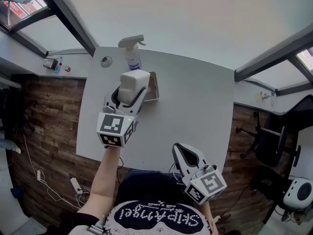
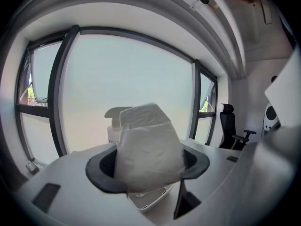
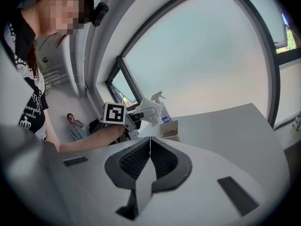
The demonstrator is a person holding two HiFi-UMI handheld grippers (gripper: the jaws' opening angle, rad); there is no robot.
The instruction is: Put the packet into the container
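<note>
The left hand-held gripper (image 1: 130,96) pinches a white packet (image 1: 134,82) between its jaws, raised above the white counter (image 1: 195,106). In the left gripper view, the packet fills the gap between the dark jaw pads, and the rim of the small open container (image 2: 149,199) shows just beneath it. A spray bottle (image 1: 132,53) stands just behind the container, near the counter's far edge, with a small round fitting (image 1: 106,61) to its left. The right hand-held gripper (image 1: 181,152) hangs at the counter's near edge, well apart from the container, its jaws pressed together on nothing. An office chair (image 1: 268,142) stands on the wooden floor (image 1: 49,121) to the right.
</note>
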